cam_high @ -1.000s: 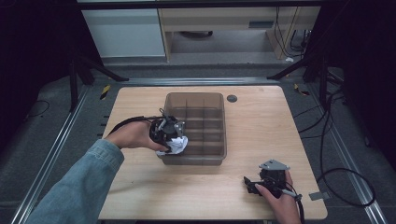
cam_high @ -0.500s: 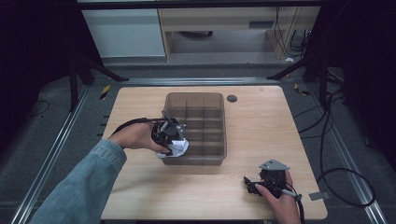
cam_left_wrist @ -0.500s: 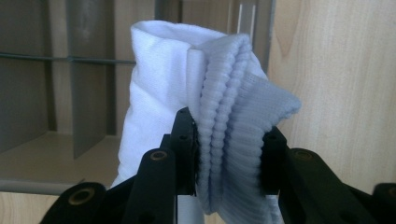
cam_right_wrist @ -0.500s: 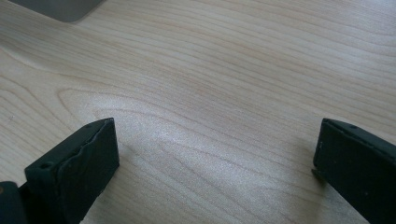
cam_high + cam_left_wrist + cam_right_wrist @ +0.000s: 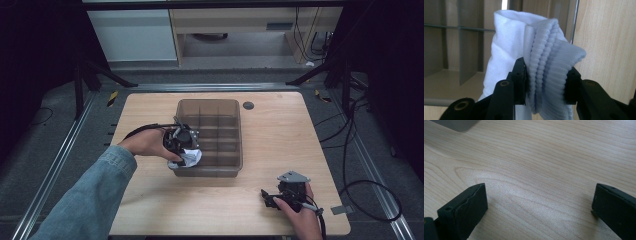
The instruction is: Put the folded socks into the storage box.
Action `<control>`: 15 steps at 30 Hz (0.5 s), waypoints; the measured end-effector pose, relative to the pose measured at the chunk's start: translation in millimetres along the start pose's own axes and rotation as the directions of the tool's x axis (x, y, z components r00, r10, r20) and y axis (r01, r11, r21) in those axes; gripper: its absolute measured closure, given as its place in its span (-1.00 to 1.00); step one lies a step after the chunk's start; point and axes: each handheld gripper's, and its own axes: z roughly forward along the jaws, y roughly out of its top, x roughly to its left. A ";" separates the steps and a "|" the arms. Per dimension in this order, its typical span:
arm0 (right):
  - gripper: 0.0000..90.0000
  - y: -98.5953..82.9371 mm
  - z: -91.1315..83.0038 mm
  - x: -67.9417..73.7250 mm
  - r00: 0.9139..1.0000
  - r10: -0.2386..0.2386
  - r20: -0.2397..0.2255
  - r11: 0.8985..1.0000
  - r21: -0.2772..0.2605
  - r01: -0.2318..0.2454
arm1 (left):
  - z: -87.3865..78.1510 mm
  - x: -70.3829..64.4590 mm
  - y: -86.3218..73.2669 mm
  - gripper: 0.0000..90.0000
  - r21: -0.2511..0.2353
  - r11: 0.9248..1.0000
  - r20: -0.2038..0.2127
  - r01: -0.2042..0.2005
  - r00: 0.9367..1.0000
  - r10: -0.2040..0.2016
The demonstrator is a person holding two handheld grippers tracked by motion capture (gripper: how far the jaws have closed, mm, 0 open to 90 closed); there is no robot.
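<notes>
A folded white sock [image 5: 541, 65] with a ribbed cuff is pinched between the jaws of my left gripper [image 5: 545, 83]. In the high view that gripper [image 5: 186, 150] holds the white sock [image 5: 191, 158] over the front-left corner of a grey divided organiser bin [image 5: 220, 172]. Grey compartment dividers [image 5: 461, 45] show behind the sock. My right gripper [image 5: 270, 198] rests low at the table's front right, jaws wide apart over bare wood [image 5: 539, 202], holding nothing.
The wooden table [image 5: 280, 130] has free room to the right and in front of the bin. A small dark round disc [image 5: 248, 105] lies near the back edge. Cables trail on the floor at the right [image 5: 360, 180].
My left gripper with the sock has shifted slightly right and down, further over the bin's front-left corner. The right gripper has stayed put.
</notes>
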 end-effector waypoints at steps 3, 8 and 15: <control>-0.99 0.0 -0.1 0.0 1.000 0.001 -0.002 1.000 0.000 -0.001 | -2.7 -1.2 -1.3 0.28 -0.007 1.000 -0.002 0.002 1.000 -0.002; -0.99 0.1 -0.3 0.3 1.000 0.006 -0.003 1.000 0.002 -0.006 | -12.4 -6.7 -5.4 0.08 -0.033 0.999 -0.009 0.000 1.000 -0.001; -0.99 0.2 -0.3 0.2 1.000 0.004 -0.004 1.000 0.001 -0.004 | -31.1 -12.6 -13.1 -0.01 -0.077 0.997 -0.040 -0.008 0.999 0.005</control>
